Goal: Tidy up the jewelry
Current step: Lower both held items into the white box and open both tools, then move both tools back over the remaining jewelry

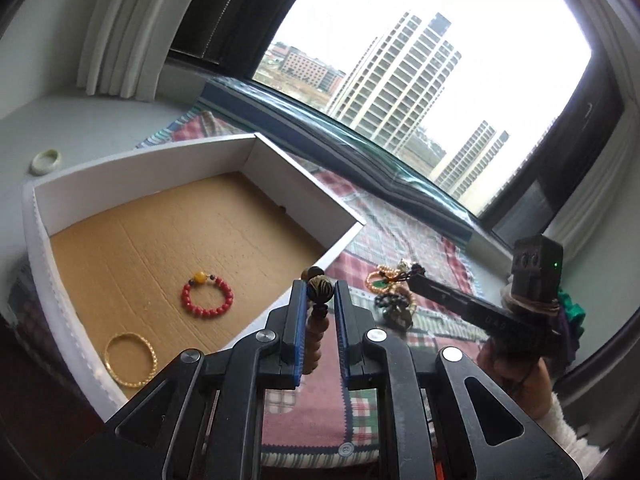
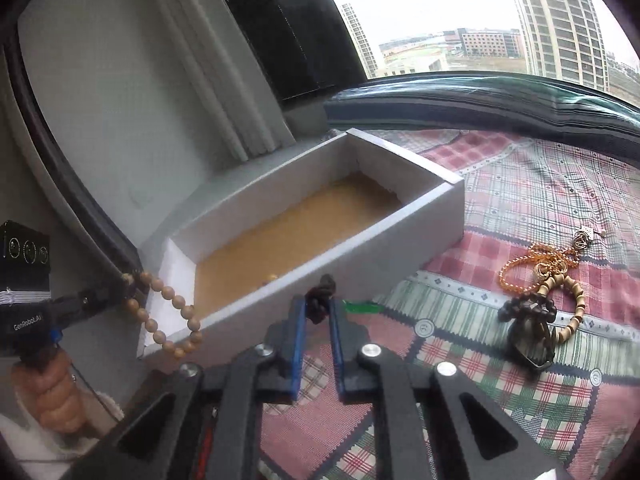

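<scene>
Now left tongs (image 1: 319,304) clamping wooden beads (image 1: 320,289), right tongs (image 2: 316,308) pinching dark knot (image 2: 320,300); box (image 2: 400,236) lying at 11 o'clock. Strand hanging limp, light; gripping single bead seeming safest.

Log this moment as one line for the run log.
left gripper: shut on wooden bead bracelet | right gripper: shut on dark knotted cord | box: red bracelet, gold bangle

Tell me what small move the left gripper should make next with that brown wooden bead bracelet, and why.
Probably carry it left over the white cardboard box and open there. The left gripper is shut on the brown wooden bead bracelet, which hangs over the plaid cloth, just outside the box's near wall. The red bead bracelet and gold bangle already lie inside.
</scene>
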A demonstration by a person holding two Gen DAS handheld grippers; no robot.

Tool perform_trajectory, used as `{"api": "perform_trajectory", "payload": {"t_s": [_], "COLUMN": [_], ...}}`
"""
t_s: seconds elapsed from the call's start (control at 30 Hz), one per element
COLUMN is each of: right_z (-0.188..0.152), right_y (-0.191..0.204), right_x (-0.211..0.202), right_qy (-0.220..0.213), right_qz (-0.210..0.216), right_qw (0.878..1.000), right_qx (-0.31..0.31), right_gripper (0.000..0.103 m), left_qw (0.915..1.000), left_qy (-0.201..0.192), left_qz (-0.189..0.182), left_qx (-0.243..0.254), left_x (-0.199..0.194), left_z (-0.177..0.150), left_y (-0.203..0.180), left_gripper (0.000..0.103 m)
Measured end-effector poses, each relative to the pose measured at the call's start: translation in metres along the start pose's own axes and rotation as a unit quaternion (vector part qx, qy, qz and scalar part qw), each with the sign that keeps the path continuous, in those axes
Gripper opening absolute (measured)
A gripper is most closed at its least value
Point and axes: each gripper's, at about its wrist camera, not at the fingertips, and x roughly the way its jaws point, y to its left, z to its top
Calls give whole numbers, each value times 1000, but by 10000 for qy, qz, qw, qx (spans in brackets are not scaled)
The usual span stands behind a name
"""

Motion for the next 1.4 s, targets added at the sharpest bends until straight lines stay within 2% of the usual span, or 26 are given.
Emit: {"api": "perform_trajectory", "payload": {"t_s": [0.13,0.23,0.33,0.5,0.53,0.6,0.63,0.67,0.7,0.73,0.9,0.97,1.0,1.07,1.13,1.2,1.4], "right_z": [32,44,46,36,34,31,31,28,27,26,22,20,19,17,15,12,0], "right_y": [37,63,80,84,83,77,74,69,66,65,70,68,67,65,65,65,61], "right_x": [24,56,100,163,170,182,188,192,194,193,195,190,189,187,186,184,169], "right_qy": [16,188,493,1005,1070,1233,1339,1417,1465,1402,1527,1504,1469,1365,1251,1162,1076], "right_qz": [301,435,521,527,535,504,379,242,138,51,-211,-248,-248,-215,-214,-280,-270], "right_qw": [9990,9971,9948,9915,9910,9896,9887,9880,9874,9875,9809,9799,9806,9829,9847,9856,9869], "right_qx": [-344,-595,-724,-638,-602,-553,-562,-570,-584,-713,-1186,-1288,-1276,-1219,-1191,-1197,-1171], "right_gripper": [12,12,12,12,12,15,18,25,31,32,32,32,32,32,32,32,32], "left_qw": [9979,9937,9888,9830,9818,9812,9806,9797,9783,9754,9554,9483,9421,9377,9295,9286,9365], "left_qy": [-11,107,308,569,587,582,562,510,453,415,290,399,520,699,788,884,893], "left_qz": [626,1093,1426,1701,1767,1823,1861,1927,2015,2163,2918,3099,3238,3255,3374,3324,3161], "left_qx": [-172,-239,-326,-403,-378,-268,-234,-203,-143,-69,362,548,697,993,1266,1391,1226], "left_x": [8,25,49,73,73,75,75,74,71,71,73,76,81,88,92,93,78], "left_z": [11,10,4,-6,-8,-9,-8,-7,-6,-5,-4,-5,-7,-11,-16,-22,-35], "left_y": [35,59,79,99,102,102,102,101,99,99,102,103,101,93,83,76,73], "left_gripper": [12,12,12,13,16,36,54,66,68,70,70,71,71,71,71,71,71]}}
